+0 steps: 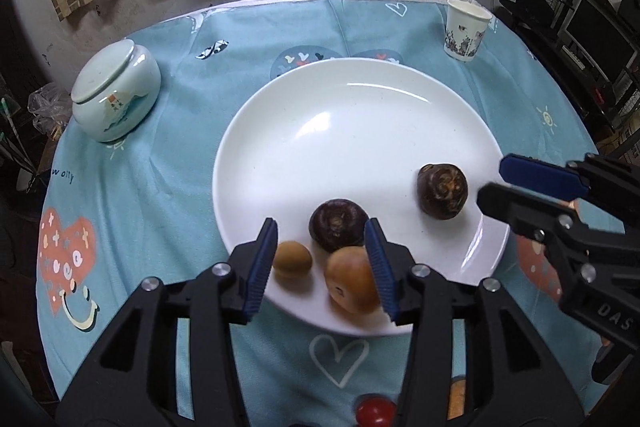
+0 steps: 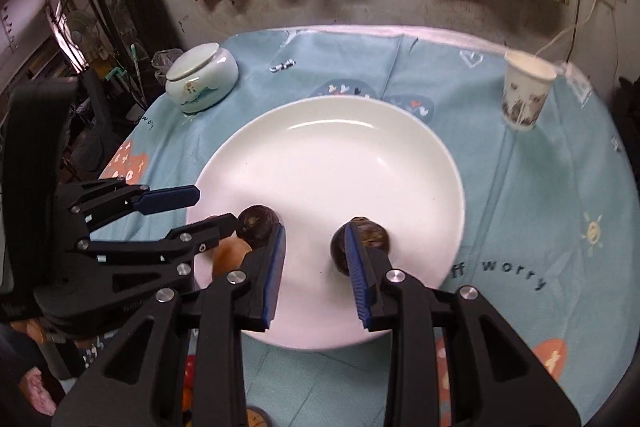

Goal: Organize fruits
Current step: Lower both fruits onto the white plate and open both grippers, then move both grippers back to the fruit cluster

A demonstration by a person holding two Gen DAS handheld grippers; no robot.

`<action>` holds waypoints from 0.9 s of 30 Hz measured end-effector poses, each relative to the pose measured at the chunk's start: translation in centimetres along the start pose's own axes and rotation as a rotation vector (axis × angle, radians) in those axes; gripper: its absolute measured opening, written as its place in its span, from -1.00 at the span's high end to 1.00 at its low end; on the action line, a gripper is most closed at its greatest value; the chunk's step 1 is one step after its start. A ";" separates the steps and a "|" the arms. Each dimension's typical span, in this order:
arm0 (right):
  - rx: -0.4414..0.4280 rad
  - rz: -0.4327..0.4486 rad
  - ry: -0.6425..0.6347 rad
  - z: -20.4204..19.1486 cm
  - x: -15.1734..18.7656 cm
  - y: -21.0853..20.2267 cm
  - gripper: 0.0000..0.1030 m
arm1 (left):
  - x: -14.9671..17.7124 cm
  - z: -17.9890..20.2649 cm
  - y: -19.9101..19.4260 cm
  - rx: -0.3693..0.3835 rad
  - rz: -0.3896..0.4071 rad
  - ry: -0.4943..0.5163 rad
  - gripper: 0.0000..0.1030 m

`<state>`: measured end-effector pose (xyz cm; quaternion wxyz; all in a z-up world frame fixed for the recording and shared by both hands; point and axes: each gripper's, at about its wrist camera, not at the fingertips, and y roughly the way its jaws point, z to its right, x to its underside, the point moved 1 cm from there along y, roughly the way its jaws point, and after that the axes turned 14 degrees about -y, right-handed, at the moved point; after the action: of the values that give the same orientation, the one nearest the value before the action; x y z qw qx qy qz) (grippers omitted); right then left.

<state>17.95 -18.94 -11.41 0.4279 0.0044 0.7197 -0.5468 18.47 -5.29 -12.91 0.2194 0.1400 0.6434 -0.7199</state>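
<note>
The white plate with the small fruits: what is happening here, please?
A person holds a gripper in each hand over a round white plate. Four fruits lie on the plate's near side. The left gripper, jaws open, has the small light-brown fruit and the large light-brown fruit between them, with one dark-brown round fruit just beyond. The right gripper, jaws apart and empty, hangs beside the other dark-brown fruit.
</note>
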 end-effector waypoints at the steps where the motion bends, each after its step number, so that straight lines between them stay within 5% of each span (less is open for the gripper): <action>1: 0.016 -0.011 -0.014 -0.3 0.1 -0.5 0.40 | 0.1 0.0 -0.5 0.007 0.007 -0.002 0.10; 6: 0.174 -0.016 -0.062 -2.3 0.8 -3.5 0.40 | 1.3 -0.1 -4.7 0.035 0.072 0.000 -0.09; 13: 0.327 0.028 0.046 -3.2 2.7 -9.3 0.40 | 3.8 0.4 -9.8 0.070 0.114 0.013 -0.18; 27: 0.409 0.050 0.103 -5.5 6.2 -15.7 0.39 | 7.5 1.9 -16.0 0.115 0.168 0.054 -0.24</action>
<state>3.25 -23.78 -2.74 0.3941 0.1371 0.6142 -0.6698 4.22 -6.95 -2.45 0.2533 0.2254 0.5927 -0.7306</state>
